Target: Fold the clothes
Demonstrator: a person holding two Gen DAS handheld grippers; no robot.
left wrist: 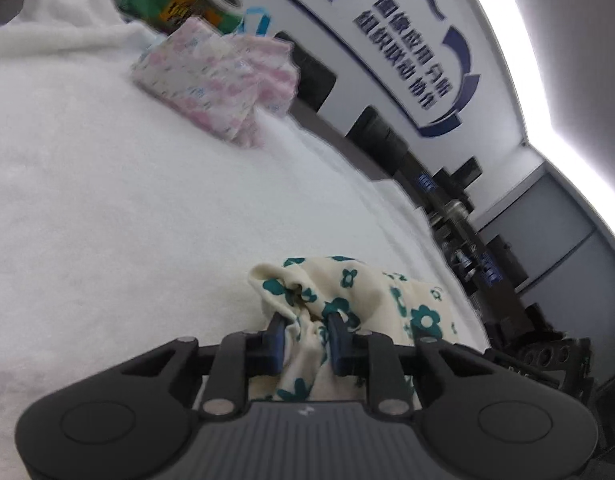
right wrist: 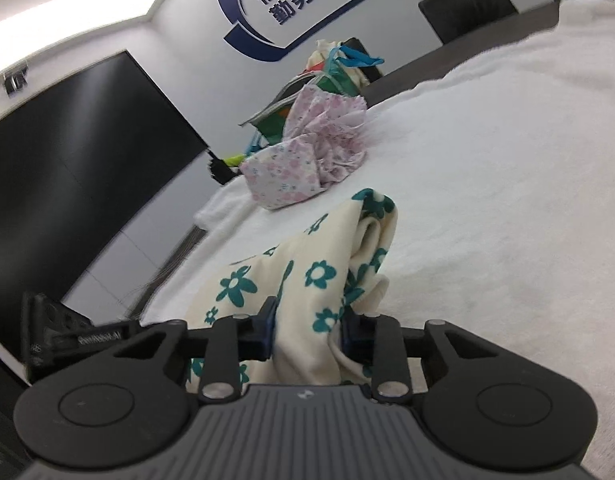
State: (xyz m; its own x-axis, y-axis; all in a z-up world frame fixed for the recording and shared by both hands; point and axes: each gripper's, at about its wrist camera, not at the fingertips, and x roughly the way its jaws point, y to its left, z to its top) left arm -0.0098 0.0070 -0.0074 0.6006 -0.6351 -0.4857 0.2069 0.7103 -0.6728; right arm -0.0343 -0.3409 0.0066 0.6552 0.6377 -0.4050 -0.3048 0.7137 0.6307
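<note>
Both claws clamped on the flowery garment, ready to lift

My left claw (left wrist: 305,330) and right claw (right wrist: 309,322) each pinch a bunched edge of the cream cloth with teal flowers (right wrist: 307,276), which sits crumpled on the white fuzzy tabletop (right wrist: 487,200). Looks like the grab-and-spread step; next I'd raise and pull apart to flatten it. Both claws tilt slightly downward. The pink floral pile (left wrist: 223,76) sits well beyond.
</note>
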